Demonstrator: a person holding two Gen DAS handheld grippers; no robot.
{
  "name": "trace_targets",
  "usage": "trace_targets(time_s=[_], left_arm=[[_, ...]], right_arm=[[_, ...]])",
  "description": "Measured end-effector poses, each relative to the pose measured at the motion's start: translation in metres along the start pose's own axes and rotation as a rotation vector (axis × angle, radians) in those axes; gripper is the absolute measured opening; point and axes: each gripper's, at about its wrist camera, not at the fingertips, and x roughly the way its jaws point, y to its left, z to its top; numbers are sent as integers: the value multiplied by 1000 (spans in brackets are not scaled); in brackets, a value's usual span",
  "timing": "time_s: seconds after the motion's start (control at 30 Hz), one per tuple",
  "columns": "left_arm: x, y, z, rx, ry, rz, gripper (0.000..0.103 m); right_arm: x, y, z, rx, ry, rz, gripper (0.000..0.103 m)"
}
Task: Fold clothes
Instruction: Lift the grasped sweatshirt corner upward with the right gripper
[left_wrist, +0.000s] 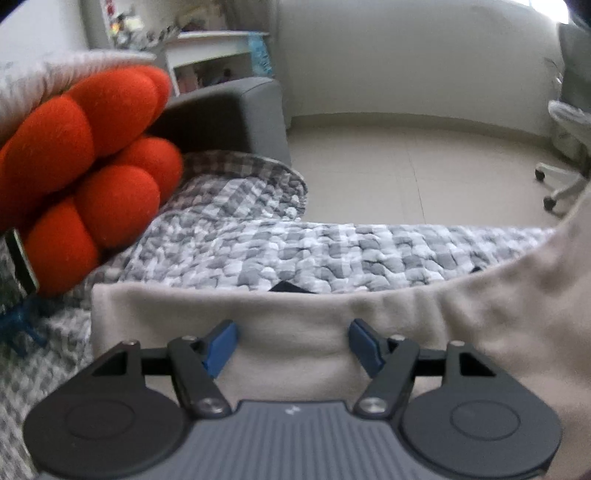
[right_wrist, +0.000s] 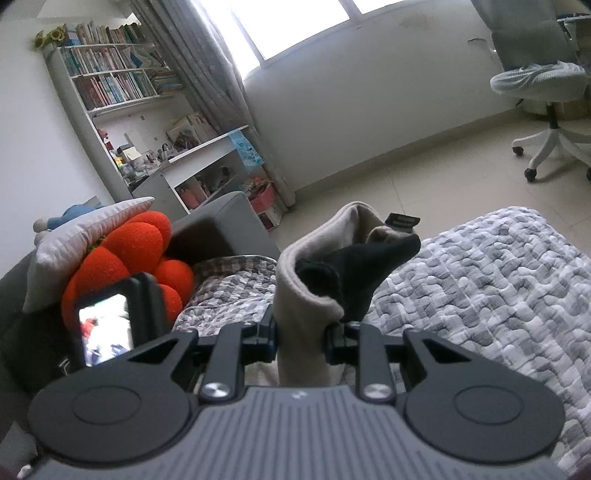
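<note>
Right claw (right_wrist: 301, 338) clamped on beige garment (right_wrist: 306, 288), bunched end upright; left claw (left_wrist: 291, 345) open over it.

Black hand-held gripper (left_wrist: 291, 343), blue pads (left_wrist: 221, 347)

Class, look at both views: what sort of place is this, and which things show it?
Probably a bedroom or study at home: a grey-and-white checked quilt on a bed, a white bookshelf full of books, and a white wheeled office chair.
</note>
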Motion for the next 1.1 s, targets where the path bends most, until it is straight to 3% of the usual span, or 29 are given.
trace_targets(time_s=[0.17,0.33,0.5,0.6,0.73,1.1], left_arm=[[-6,-3,5,-9,-28,-4,69],[1,-15,-3,64,-33,25,69],[-10,4,6,-30,0,-46,66],[-16,4,4,1,-21,-38,66],[-10,1,-7,27,48,-70,66],[-57,6,-45,114,61,-146,65]], right_arm=[[1,-2,0,27,7,-16,27],[1,-5,1,37,10,-29,27],[1,-9,2,45,12,-46,27],[1,-10,2,46,13,-52,27],[1,-9,3,39,15,-57,27],[5,-15,5,57,34,-84,27]])
